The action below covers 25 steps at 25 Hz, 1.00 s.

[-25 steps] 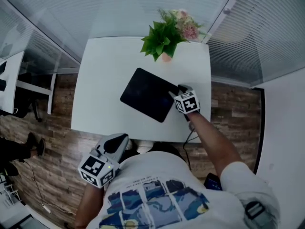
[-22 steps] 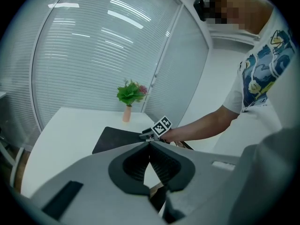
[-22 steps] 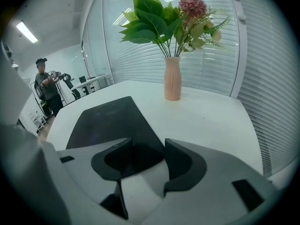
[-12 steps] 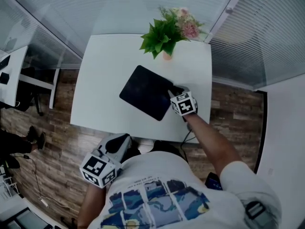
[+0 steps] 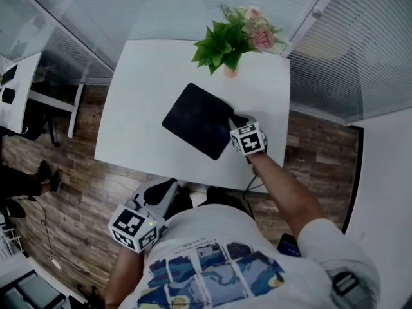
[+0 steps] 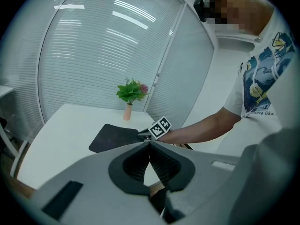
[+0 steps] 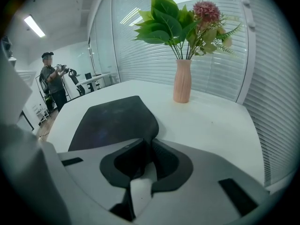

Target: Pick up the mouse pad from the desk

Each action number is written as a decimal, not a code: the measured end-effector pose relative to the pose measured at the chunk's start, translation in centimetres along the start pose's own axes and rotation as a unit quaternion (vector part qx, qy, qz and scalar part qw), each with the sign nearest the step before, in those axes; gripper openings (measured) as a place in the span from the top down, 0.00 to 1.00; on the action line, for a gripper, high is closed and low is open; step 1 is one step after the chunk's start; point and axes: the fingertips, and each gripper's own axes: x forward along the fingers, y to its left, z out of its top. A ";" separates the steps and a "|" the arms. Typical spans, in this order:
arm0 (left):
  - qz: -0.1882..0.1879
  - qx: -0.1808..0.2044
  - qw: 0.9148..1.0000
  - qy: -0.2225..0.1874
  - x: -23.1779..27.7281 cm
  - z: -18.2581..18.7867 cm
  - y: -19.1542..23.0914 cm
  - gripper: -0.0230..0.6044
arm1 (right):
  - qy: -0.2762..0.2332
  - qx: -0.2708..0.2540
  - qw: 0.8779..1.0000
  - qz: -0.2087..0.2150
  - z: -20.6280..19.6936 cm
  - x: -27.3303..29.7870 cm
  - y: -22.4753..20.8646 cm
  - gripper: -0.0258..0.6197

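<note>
Right gripper (image 7: 149, 140) is at the pad (image 5: 198, 120) now, jaws closing with the pad's near right corner between them. That corner bulges up off the counter (image 5: 138, 108) right at the tips.

The pad sits skewed, corners pointing at the counter's sides, a little right of the middle. To its left there is a broad bare stretch of white top, running clear to the left and near edges. On the right it is tighter: the gripper's arm comes in over the near right corner, and a slatted wall (image 5: 335, 50) stands close beside that edge. At the far edge is a vase (image 5: 230, 71), apart from the pad's far corner.

Left gripper (image 6: 150, 142) hangs off the counter, low by the person's chest and over the plank floor (image 5: 77, 192). Its jaws are together with nothing between them.

Materials: the pad is thin, matte black and limp, a rectangle with rounded corners. The counter is smooth, white and square-edged. The vase is slim and pale pink, carrying broad green leaves and a pink bloom. Each gripper's inner faces are dark and ribbed.
</note>
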 end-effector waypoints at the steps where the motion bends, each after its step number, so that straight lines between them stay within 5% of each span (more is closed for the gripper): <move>1: 0.002 -0.002 1.000 -0.001 0.0 -0.1 -0.1 0.96 | -0.004 -0.004 1.000 -0.001 0.3 -0.1 0.0 0.88; 10: 0.017 -0.017 1.000 -0.006 -0.6 -1.2 0.4 0.96 | 0.002 -0.008 1.000 0.009 -0.2 0.2 0.3 0.91; 25: -0.004 0.021 0.999 -0.044 -5.3 0.3 1.5 0.96 | -0.012 -0.110 0.994 -0.004 5.1 -4.0 3.8 0.91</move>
